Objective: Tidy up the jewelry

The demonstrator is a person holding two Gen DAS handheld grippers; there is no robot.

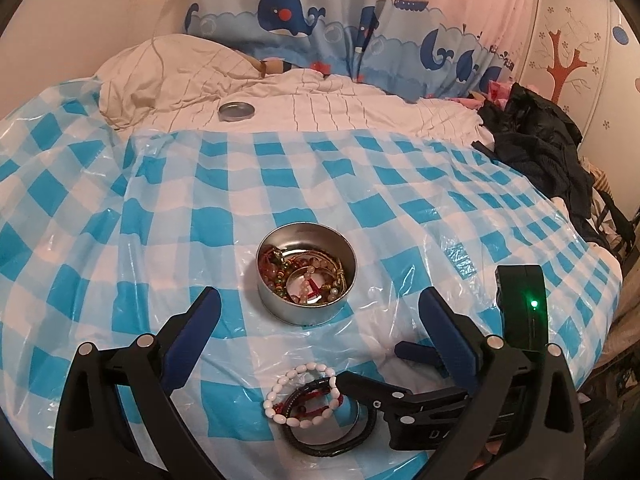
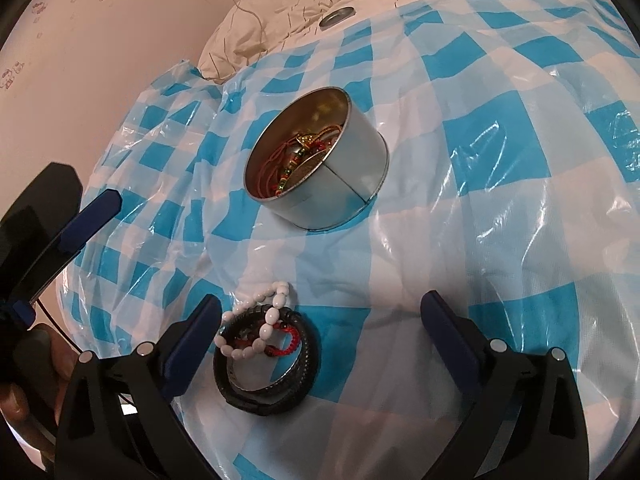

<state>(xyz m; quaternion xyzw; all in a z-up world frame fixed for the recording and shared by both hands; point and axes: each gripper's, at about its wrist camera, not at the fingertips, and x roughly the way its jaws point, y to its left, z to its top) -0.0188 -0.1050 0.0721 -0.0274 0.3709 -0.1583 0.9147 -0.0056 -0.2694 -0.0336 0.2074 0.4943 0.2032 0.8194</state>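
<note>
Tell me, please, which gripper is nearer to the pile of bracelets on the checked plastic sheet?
Right. The right gripper stands open around the pile of bracelets, its fingers either side. The left gripper, also open, sits just behind the pile, toward the round metal tin.

A round silver tin (image 1: pixel 306 280), open and upright at frame centre, holds tangled beaded jewelry. Below it, white bead bracelet (image 1: pixel 298 396), red cord and black bangle (image 1: pixel 332 440) lie stacked.

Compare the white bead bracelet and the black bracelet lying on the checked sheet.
The white bead bracelet is a string of separate oval beads; the black bracelet is a thick braided-looking band. The white one drapes loosely on top; the black one lies underneath as a wider ring. Both sit outside the tin, tangled with a red cord.
</note>
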